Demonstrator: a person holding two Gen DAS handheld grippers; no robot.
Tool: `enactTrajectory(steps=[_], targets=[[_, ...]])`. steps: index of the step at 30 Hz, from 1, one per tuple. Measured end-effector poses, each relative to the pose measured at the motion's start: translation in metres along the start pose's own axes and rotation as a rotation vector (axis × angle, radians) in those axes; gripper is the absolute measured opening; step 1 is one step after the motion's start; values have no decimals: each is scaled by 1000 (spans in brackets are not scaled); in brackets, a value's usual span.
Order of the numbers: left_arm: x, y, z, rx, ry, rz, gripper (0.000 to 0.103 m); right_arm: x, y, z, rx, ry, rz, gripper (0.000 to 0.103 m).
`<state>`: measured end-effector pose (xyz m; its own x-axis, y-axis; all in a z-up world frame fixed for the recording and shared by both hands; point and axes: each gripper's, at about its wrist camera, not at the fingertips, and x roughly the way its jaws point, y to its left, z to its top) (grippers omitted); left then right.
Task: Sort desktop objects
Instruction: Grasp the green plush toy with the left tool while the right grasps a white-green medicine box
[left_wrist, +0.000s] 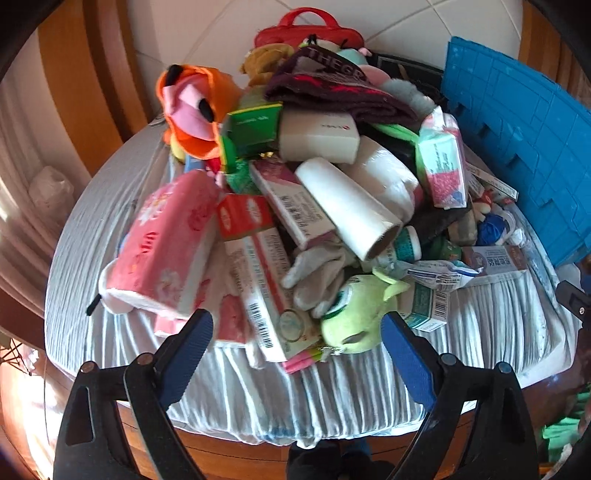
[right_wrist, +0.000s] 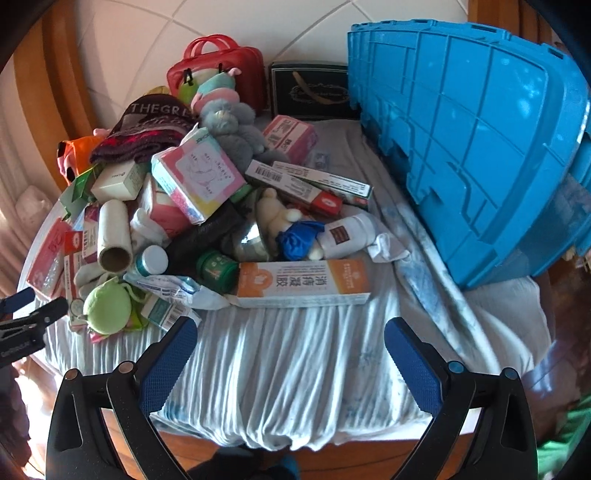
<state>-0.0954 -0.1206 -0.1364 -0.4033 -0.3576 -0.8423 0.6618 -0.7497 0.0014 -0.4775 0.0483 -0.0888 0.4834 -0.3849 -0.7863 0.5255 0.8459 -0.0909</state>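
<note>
A heap of mixed objects lies on a white cloth (right_wrist: 280, 354) over a round table. In the left wrist view the heap holds a pink tissue pack (left_wrist: 166, 251), a white paper roll (left_wrist: 351, 214), a green plush (left_wrist: 354, 314) and an orange plush (left_wrist: 195, 107). My left gripper (left_wrist: 297, 332) is open and empty, just in front of the green plush. In the right wrist view an orange and white box (right_wrist: 303, 282) lies at the heap's near edge. My right gripper (right_wrist: 291, 336) is open and empty above bare cloth, short of that box. The left gripper's tip (right_wrist: 33, 317) shows at the left edge.
A blue plastic crate (right_wrist: 472, 155) lies tipped on its side at the right of the table. A red handbag (right_wrist: 218, 70) and a black box (right_wrist: 310, 92) stand at the back. Wooden wall panels surround the table, with a curtain at left.
</note>
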Motion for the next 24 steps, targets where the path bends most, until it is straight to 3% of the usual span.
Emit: enactTrajectory(steps=[3, 7, 8, 9, 13, 17, 24], targets=[[20, -20, 1, 35, 26, 2, 92, 11, -2, 0, 4, 29, 31, 89], [51, -38, -1, 29, 78, 34, 84, 29, -2, 6, -31, 80, 108, 87], [59, -42, -2, 26, 89, 32, 76, 33, 0, 6, -49, 87, 125, 87], [65, -45, -2, 26, 100, 40, 59, 38, 2, 7, -64, 92, 140, 87], [61, -46, 0, -23, 83, 45, 57, 57, 17, 6, -115, 115, 207, 86], [51, -41, -8, -41, 73, 84, 57, 83, 43, -4, -178, 159, 299, 74], [54, -44, -8, -67, 53, 133, 57, 122, 85, -10, -259, 181, 380, 73]])
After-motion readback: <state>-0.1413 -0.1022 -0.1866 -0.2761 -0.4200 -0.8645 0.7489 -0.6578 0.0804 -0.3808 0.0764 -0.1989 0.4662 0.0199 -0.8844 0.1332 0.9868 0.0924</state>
